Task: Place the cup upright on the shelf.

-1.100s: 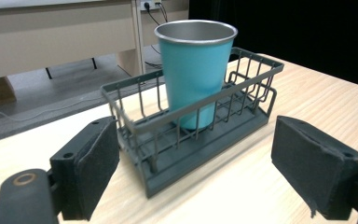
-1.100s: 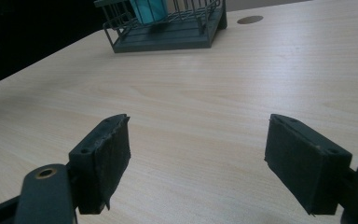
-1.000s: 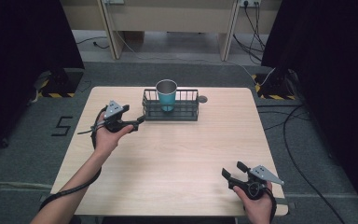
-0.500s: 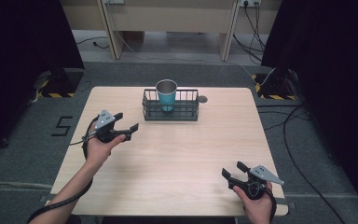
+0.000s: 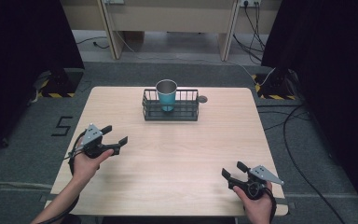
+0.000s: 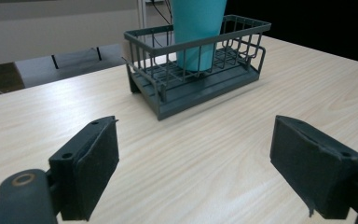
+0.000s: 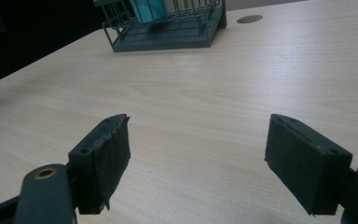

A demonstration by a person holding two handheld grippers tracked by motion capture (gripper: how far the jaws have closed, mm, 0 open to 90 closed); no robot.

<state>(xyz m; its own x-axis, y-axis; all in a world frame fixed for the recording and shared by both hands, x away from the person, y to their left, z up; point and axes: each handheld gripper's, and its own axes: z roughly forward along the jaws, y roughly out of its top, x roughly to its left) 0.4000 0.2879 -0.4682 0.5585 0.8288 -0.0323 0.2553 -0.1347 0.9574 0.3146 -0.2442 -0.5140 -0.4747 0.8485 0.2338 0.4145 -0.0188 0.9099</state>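
Stretching wide across the scene, a pale wooden table (image 5: 177, 154); sitting at its far middle, a dark wire basket (image 5: 170, 105), holding upright a teal cup (image 5: 166, 94). Hovering near the left edge, well apart from the basket, the left gripper (image 5: 113, 135), jaws spread wide and gripping nothing; resting at the near right corner, the right gripper (image 5: 233, 170), jaws likewise gaping apart.
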